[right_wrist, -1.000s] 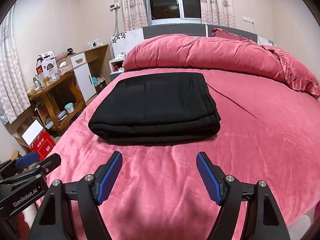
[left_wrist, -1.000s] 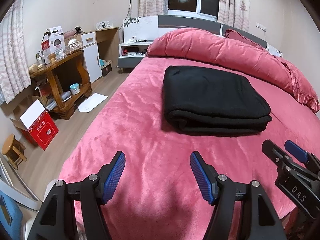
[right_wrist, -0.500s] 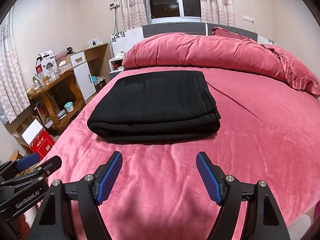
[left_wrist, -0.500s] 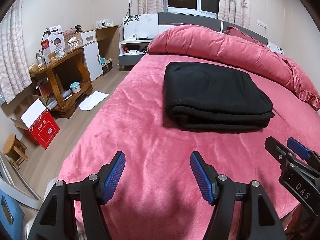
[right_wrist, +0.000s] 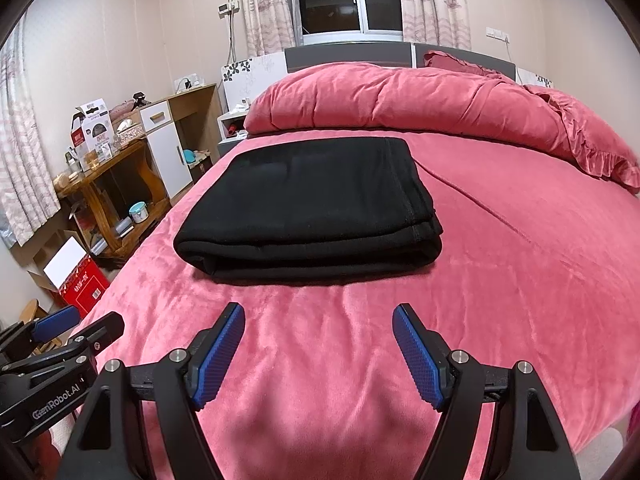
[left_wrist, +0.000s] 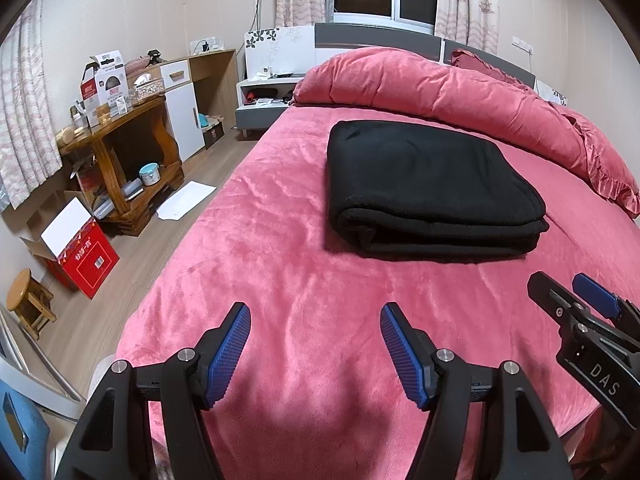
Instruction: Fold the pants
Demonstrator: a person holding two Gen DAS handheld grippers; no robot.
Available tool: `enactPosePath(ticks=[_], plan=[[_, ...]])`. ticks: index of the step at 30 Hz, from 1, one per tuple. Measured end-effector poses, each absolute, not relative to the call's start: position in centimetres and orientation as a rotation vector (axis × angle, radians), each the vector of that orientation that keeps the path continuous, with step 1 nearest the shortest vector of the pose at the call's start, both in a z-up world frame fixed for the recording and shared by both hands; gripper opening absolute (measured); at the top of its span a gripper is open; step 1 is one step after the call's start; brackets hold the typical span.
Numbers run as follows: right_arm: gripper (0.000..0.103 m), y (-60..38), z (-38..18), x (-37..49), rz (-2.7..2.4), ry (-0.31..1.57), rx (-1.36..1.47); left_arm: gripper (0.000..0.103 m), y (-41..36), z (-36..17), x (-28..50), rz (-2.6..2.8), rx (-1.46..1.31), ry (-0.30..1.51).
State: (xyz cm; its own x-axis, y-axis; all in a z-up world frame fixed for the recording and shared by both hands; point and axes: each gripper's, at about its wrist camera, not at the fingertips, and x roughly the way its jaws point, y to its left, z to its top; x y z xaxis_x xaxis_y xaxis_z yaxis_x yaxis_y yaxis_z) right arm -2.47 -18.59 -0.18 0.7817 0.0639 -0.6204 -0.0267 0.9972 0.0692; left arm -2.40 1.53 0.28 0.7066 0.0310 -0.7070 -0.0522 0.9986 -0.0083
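Black pants (left_wrist: 428, 184) (right_wrist: 308, 204) lie folded in a flat rectangular stack on the pink bed cover (left_wrist: 280, 264) (right_wrist: 520, 264). My left gripper (left_wrist: 315, 322) hangs open over the cover, well short of the stack's near fold, with nothing between its blue pads. My right gripper (right_wrist: 319, 322) is open too, empty, just in front of the stack. Each gripper shows in the other's view: the right gripper (left_wrist: 568, 292) at the left view's right edge, the left gripper (right_wrist: 84, 324) at the right view's lower left.
A rolled pink duvet (left_wrist: 440, 92) and a pillow (right_wrist: 464, 60) lie along the headboard. Left of the bed are a nightstand (left_wrist: 260, 100), a white cabinet (left_wrist: 182, 120), a cluttered wooden shelf (left_wrist: 124, 152), a red box (left_wrist: 80, 260), a stool (left_wrist: 28, 304) and paper on the floor (left_wrist: 186, 206).
Both views have shifted very slightly; the pants sit a touch lower in the left view. The grippers stay open and the pants lie as before.
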Motion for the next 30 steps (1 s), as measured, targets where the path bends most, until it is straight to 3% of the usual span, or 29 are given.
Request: enactPosePath(ticks=[30], plan=[[0.077,-18.9,-1.0,-2.0,0.054,0.708,0.067,0.069,1.9,-0.9,-1.8,0.049,-0.027,0.839]])
